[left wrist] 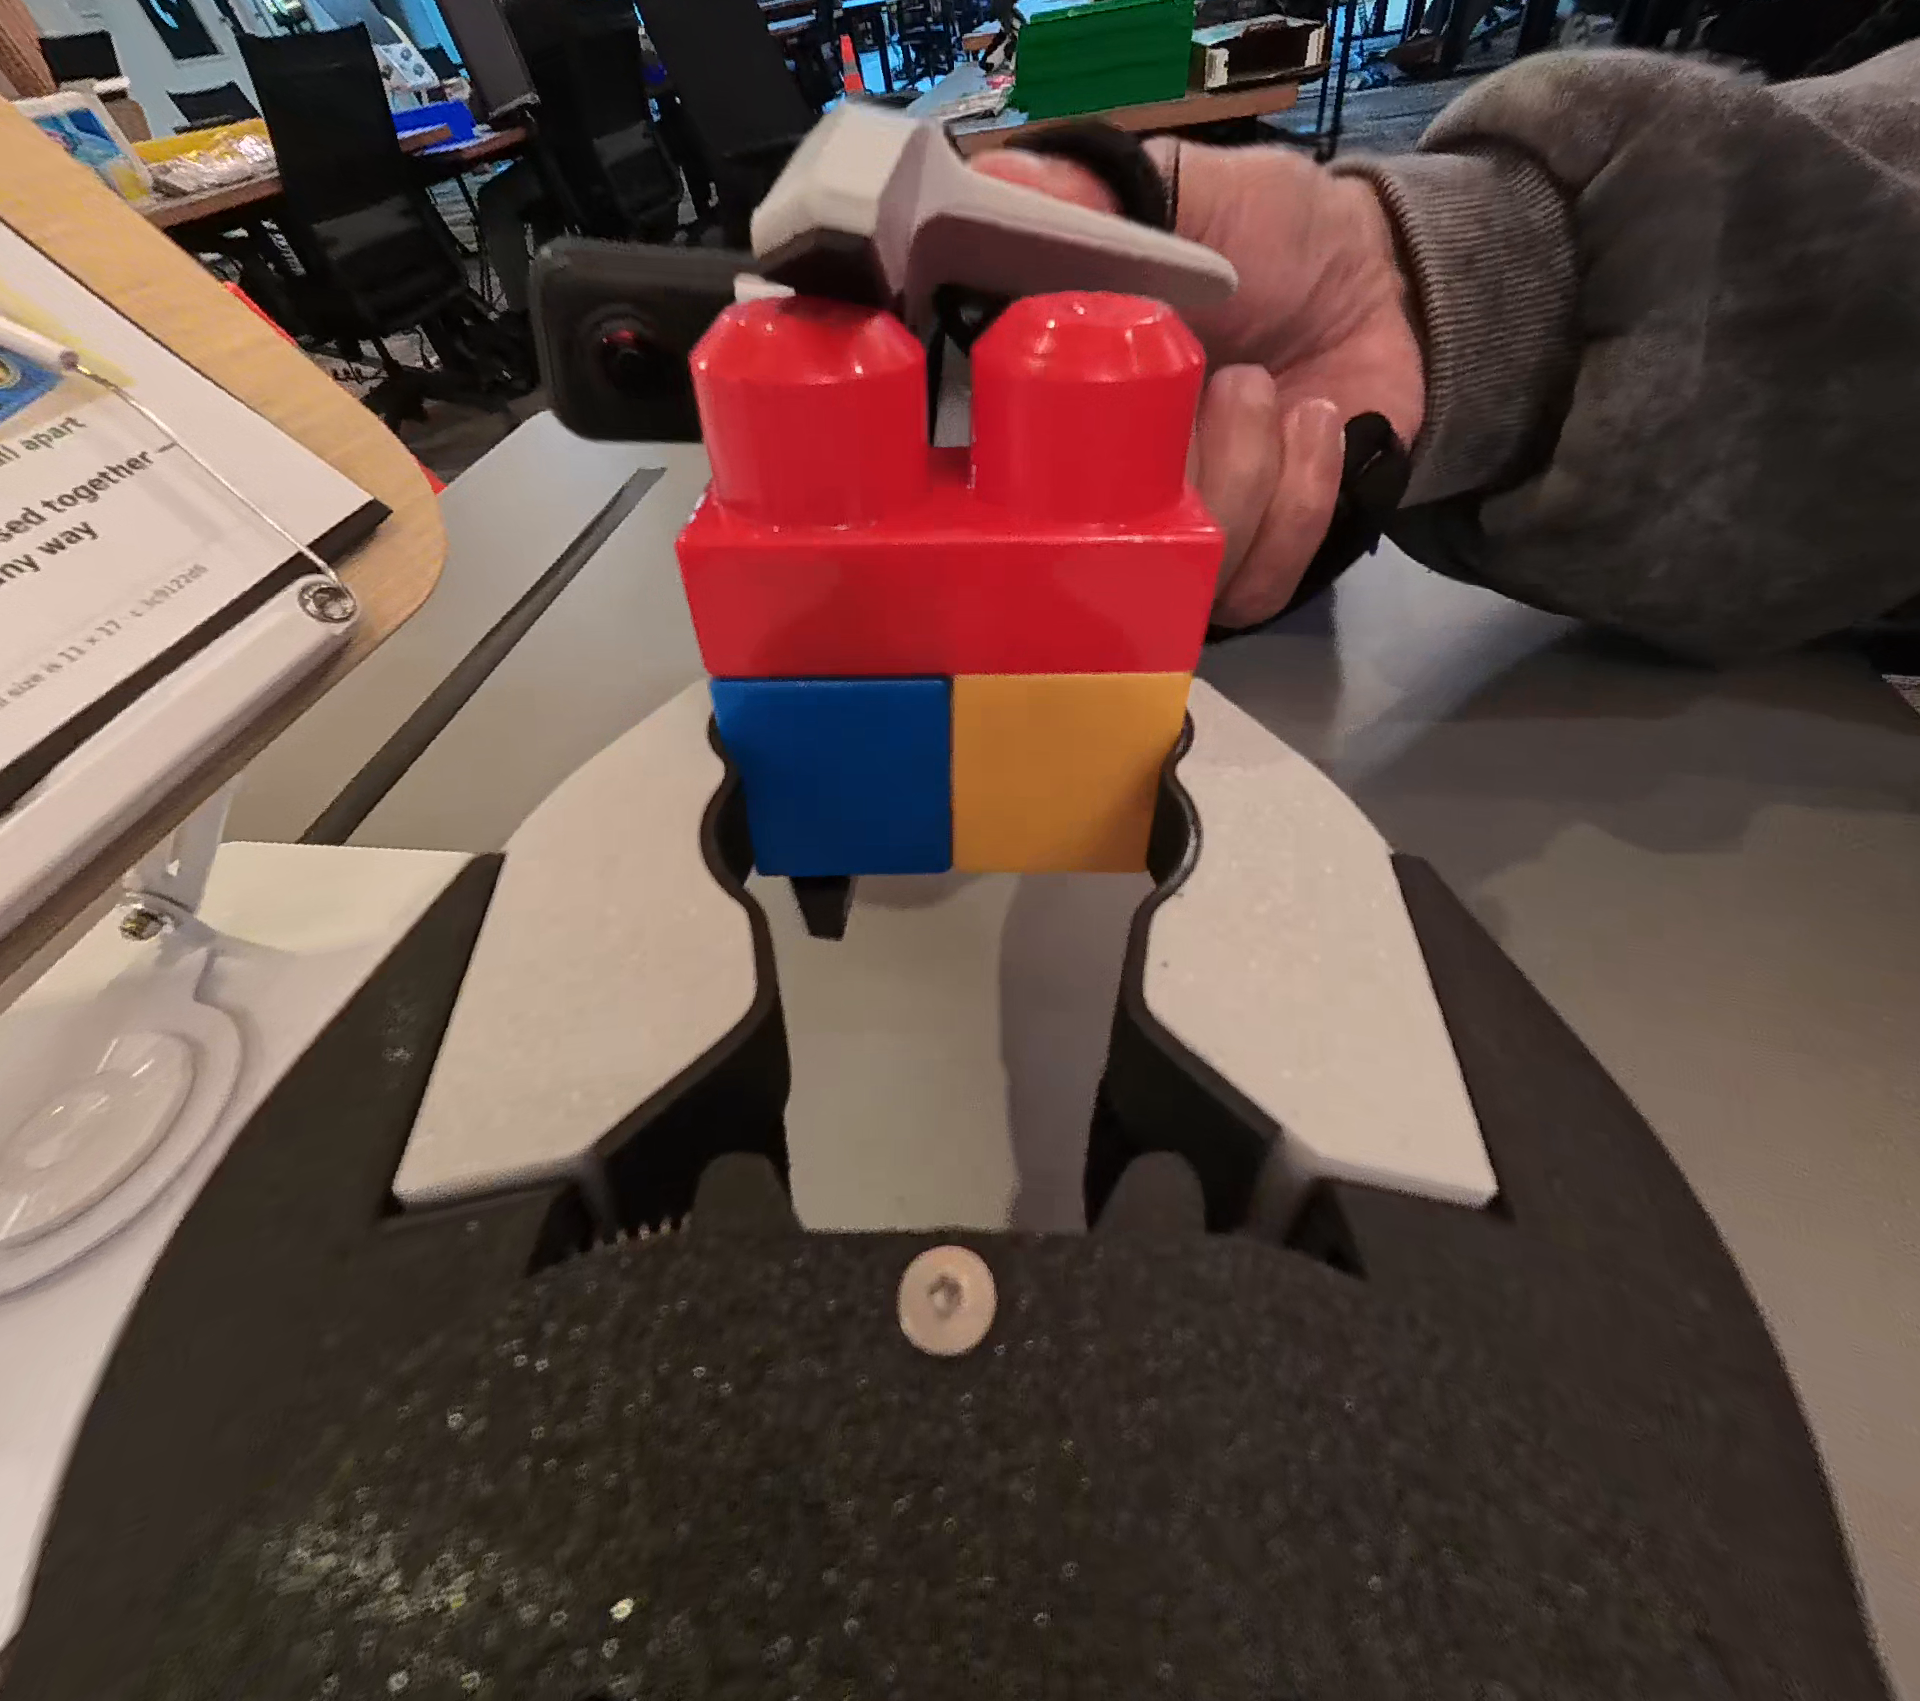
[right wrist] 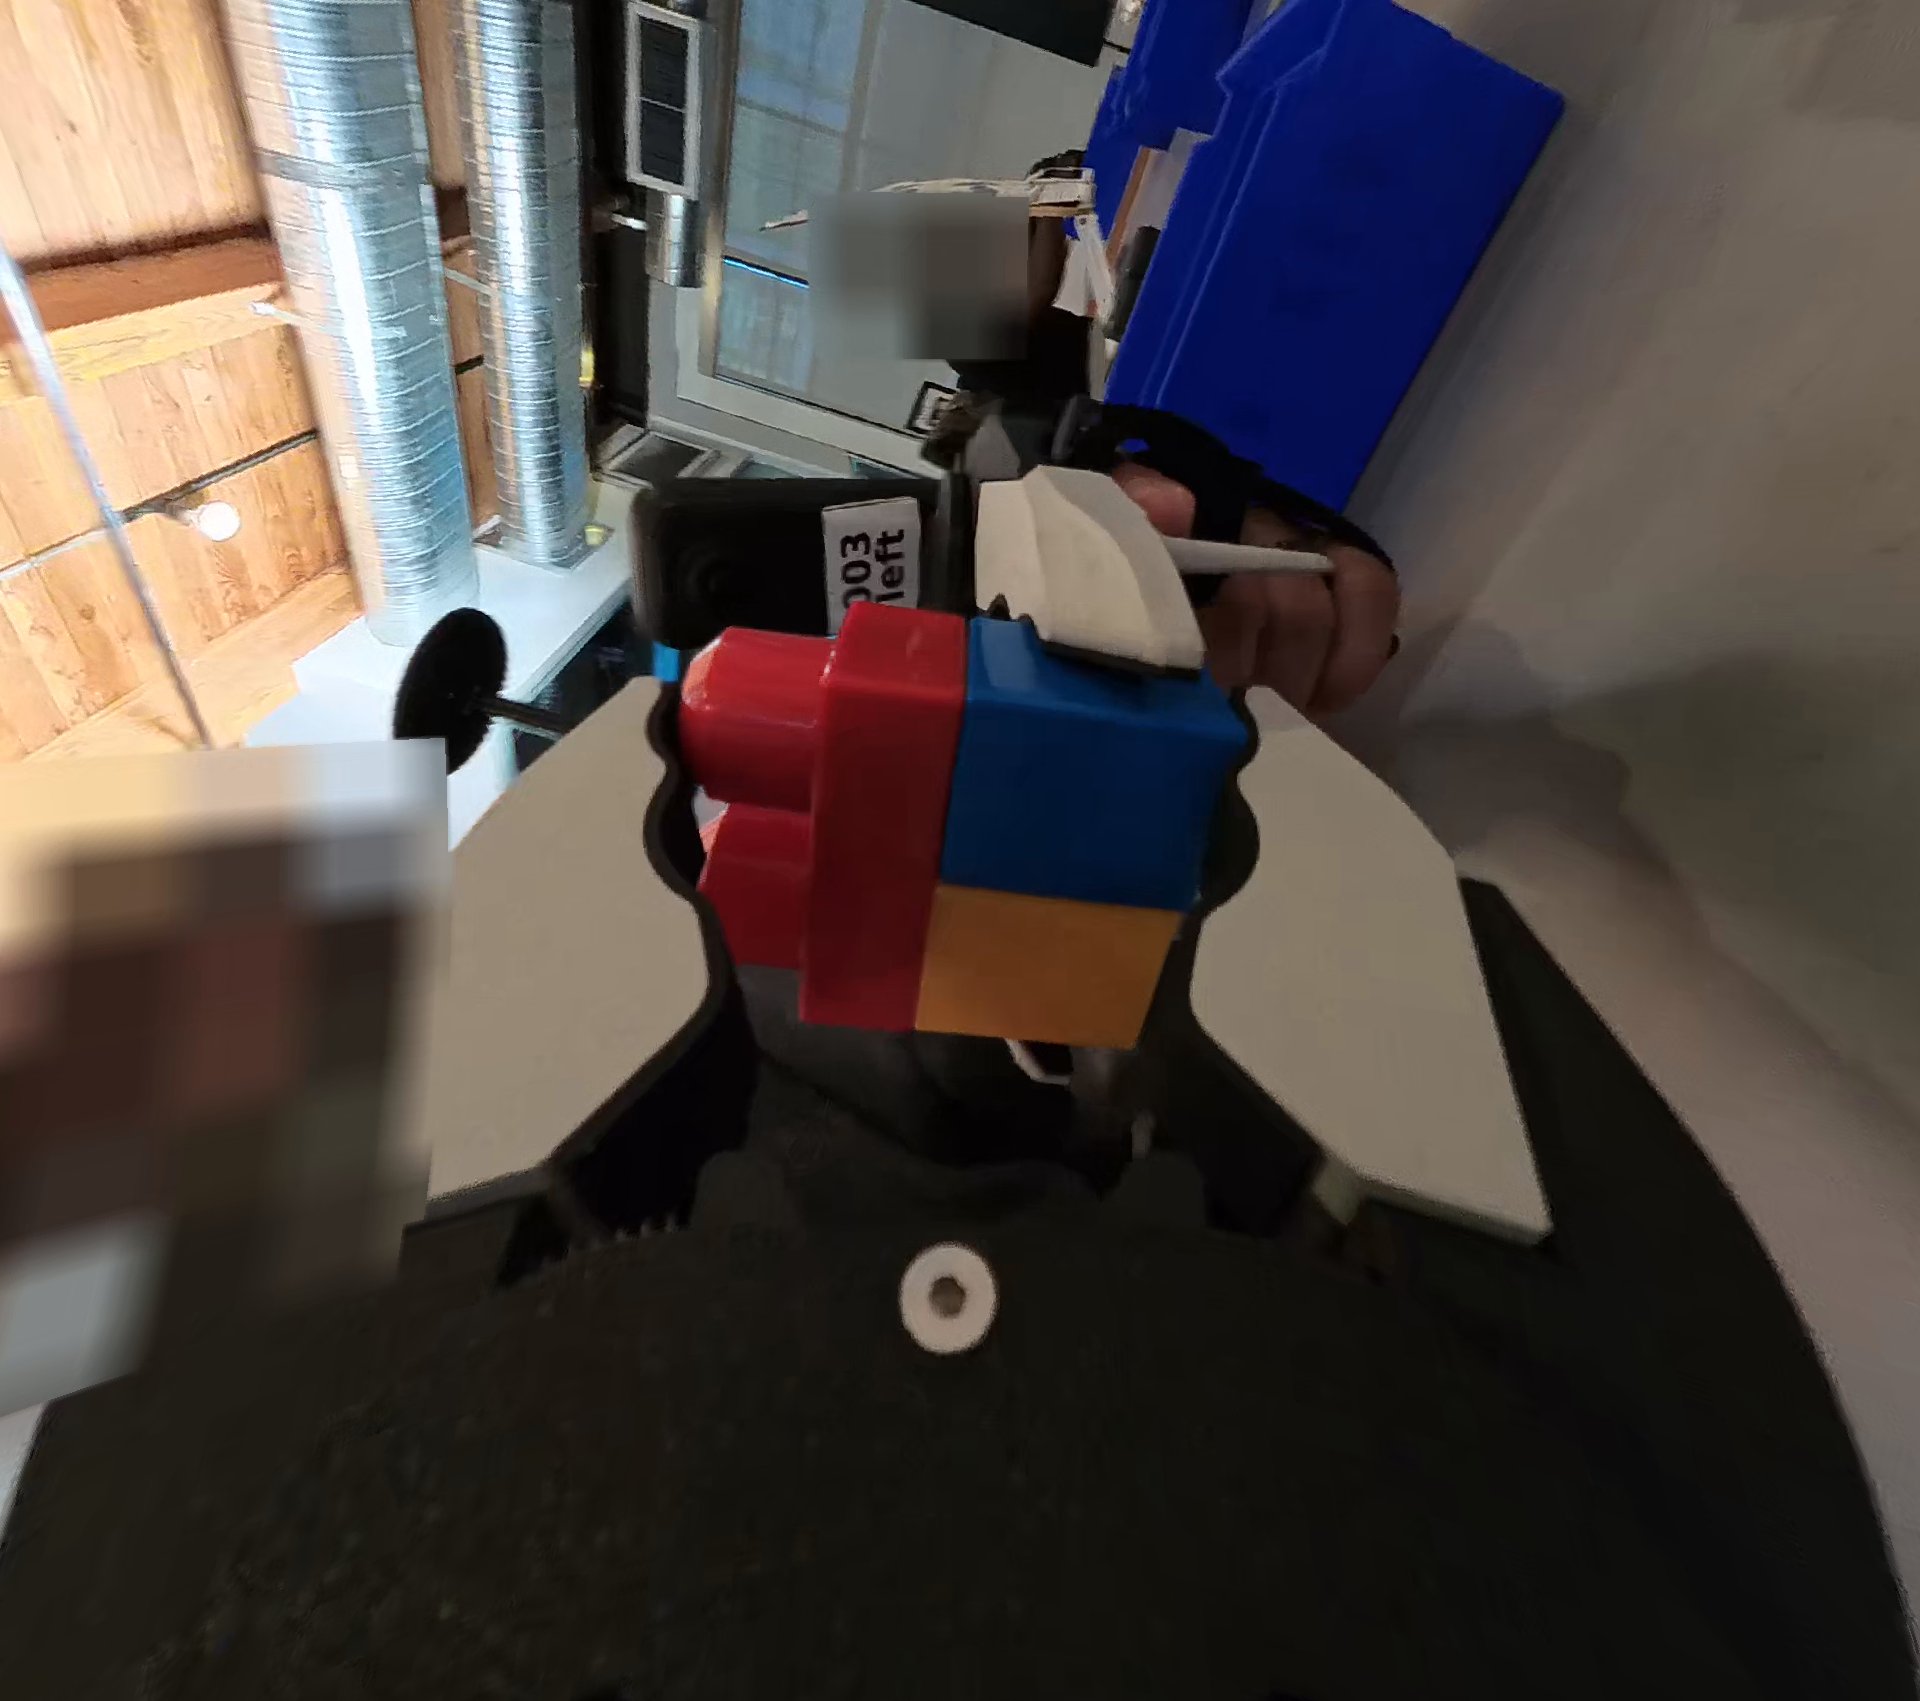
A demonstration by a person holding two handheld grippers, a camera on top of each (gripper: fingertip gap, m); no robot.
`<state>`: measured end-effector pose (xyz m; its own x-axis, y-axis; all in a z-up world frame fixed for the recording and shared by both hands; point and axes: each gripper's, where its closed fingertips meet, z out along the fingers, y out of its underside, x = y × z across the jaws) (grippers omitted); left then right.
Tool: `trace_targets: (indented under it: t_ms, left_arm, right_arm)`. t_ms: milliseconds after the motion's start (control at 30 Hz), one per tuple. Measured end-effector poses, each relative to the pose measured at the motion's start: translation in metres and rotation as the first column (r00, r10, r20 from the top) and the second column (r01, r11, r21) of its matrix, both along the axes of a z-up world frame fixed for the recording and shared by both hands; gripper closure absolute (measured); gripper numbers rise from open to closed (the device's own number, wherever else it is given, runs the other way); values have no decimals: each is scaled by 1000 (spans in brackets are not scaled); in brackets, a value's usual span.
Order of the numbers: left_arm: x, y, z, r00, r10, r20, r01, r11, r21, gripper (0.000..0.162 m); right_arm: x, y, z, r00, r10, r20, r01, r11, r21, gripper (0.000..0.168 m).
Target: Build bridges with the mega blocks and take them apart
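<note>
Together, red block [left wrist: 951, 602] caps blue [left wrist: 836, 773] and yellow [left wrist: 1065, 768].

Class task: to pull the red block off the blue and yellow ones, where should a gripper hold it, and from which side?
Grip the red block across its flat short end faces, coming in level from the side. The round studs on top would slip, and the left gripper already clamps the blue block and yellow block below.

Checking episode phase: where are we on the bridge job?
Done: red block sits across blue block and yellow block, all joined. In hand: left gripper clamps the blue/yellow pair; right gripper spans the stack from red studs to the blue/yellow end. Left: no block looks separated yet.
</note>
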<state>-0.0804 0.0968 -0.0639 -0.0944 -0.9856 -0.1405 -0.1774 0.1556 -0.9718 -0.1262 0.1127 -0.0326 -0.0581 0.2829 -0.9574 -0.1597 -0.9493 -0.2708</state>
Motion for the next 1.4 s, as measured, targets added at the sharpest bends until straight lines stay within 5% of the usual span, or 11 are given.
trace_targets:
  t_ms: [233, 500, 633, 733, 900, 1067, 1267, 1400]
  left_arm:
    - [1, 15, -11, 998, 55, 12, -55, 998, 13, 87]
    - [4, 42, -35, 968, 222, -115, -209, 972, 110, 88]
    - [5, 42, -38, 961, 244, -132, -227, 965, 133, 88]
    - [6, 40, -36, 958, 252, -139, -233, 962, 141, 88]
    - [6, 39, -30, 963, 253, -91, -245, 966, 88, 90]
    - [-8, 69, -36, 929, 339, -149, -357, 926, -121, 83]
    - [-14, 78, -17, 948, 316, -25, -300, 870, -391, 78]
    - [-13, 76, -17, 948, 318, -21, -302, 876, -375, 82]
  right_arm:
    - [22, 2, -4, 908, -26, 418, -13, 996, 88, 67]
    - [48, 19, -29, 364, -185, 913, -88, 969, 232, 81]
    - [37, 25, -49, 324, -166, 931, -69, 978, 199, 94]
    - [30, 29, -56, 319, -188, 929, -77, 972, 223, 128]
    - [44, 30, -45, 237, -267, 934, -139, 942, 305, 130]
    - [90, 6, 15, 308, -352, 884, -85, 915, 394, 130]
    - [190, -45, 100, 197, -553, 809, -31, 822, 569, 129]
    - [256, -83, 99, 62, -534, 843, -216, 817, 534, 129]
